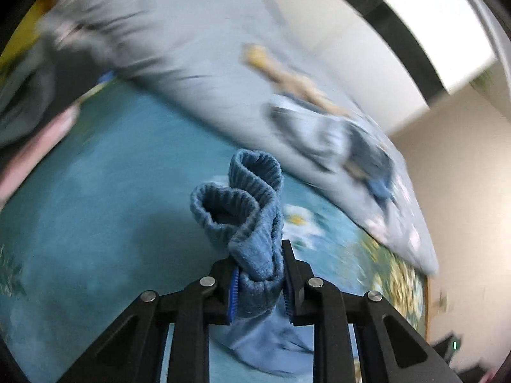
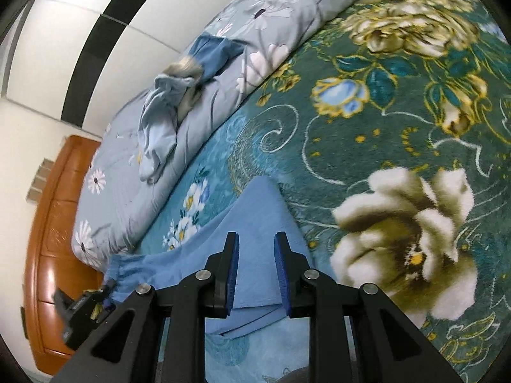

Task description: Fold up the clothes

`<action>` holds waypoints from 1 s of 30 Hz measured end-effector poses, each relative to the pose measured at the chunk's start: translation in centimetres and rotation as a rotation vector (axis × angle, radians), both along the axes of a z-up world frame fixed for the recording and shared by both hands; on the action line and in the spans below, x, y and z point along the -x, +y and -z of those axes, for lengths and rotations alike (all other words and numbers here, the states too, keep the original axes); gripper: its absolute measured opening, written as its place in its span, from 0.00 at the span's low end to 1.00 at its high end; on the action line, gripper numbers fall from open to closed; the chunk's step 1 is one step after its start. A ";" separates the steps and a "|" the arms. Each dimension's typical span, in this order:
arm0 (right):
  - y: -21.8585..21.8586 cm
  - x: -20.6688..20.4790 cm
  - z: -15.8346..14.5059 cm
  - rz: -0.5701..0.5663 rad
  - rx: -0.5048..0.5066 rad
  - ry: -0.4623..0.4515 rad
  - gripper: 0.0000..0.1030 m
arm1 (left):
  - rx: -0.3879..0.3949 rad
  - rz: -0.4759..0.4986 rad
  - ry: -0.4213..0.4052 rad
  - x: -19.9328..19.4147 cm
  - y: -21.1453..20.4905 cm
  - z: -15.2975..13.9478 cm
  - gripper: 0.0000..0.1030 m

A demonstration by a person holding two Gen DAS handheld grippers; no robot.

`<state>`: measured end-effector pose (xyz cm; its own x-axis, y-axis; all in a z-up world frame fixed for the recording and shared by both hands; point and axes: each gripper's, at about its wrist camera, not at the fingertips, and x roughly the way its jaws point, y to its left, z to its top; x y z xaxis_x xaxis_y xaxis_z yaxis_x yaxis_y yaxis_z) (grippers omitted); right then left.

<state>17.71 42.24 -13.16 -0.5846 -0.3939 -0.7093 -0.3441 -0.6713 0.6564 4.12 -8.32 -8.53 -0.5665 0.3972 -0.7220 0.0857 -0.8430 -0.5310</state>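
Note:
A blue garment [image 2: 255, 210] lies spread on the teal flowered blanket [image 2: 383, 127]. In the left wrist view my left gripper [image 1: 257, 255] is shut on the garment's ribbed cuff [image 1: 236, 198], which bunches up above the pads and hangs below them. The right wrist view shows that same cuff [image 2: 127, 268] gathered at the lower left, where the left gripper [image 2: 105, 290] holds it. My right gripper [image 2: 255, 236] hovers over the flat part of the garment. Its pads stand a narrow gap apart, and I only see cloth behind them.
A grey-blue flowered duvet [image 2: 198, 121] lies rolled along the blanket's far side, with several loose clothes [image 2: 159, 121] piled on it. A wooden headboard [image 2: 54, 223] and a white wall lie beyond. The left wrist view is blurred; a pinkish shape [image 1: 38, 146] shows at its left edge.

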 end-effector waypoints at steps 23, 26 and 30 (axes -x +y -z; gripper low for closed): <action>5.6 -3.1 2.5 0.106 0.120 0.018 0.22 | 0.223 0.581 -0.214 -1.5 27.9 6.5 0.47; 5.2 -2.8 2.3 0.088 0.121 0.021 0.22 | 0.156 0.591 -0.221 -1.7 27.4 5.4 0.54; 3.9 -1.4 1.8 0.006 0.113 0.036 0.22 | 0.088 0.498 -0.188 -1.6 23.4 3.5 0.62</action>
